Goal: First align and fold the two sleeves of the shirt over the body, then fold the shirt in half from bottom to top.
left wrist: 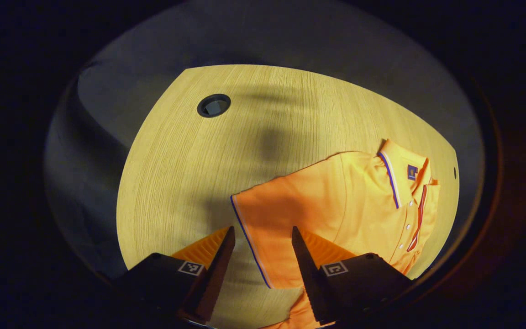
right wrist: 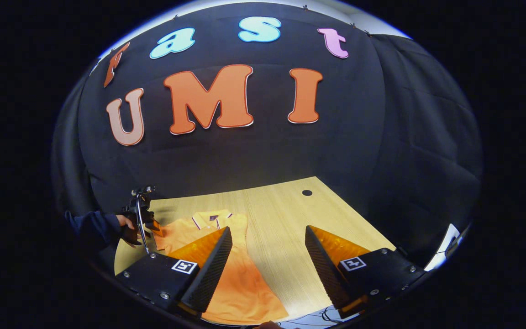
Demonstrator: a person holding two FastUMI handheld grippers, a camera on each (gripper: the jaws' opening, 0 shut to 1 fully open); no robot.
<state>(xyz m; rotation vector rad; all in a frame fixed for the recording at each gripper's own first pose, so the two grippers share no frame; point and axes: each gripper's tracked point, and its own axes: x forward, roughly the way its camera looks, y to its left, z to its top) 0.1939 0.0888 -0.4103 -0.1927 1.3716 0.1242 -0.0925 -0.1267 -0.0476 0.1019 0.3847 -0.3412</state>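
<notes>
While both grippers hang released, I see the orange knit polo shirt (left wrist: 336, 201) lying flat lower right on the pale wooden table (left wrist: 190, 160).
Soft, light, floppy: I'd pinch the blue-trimmed sleeve cuff (left wrist: 249, 237), between left gripper (left wrist: 263, 242) fingers; right gripper (right wrist: 267, 249) grasps nothing.

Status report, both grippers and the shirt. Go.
Left gripper open, over the sleeve's striped hem. Right gripper open, holding nothing. Orange polo shirt on the light wooden table, sleeves not yet folded. Nothing in the way.
</notes>
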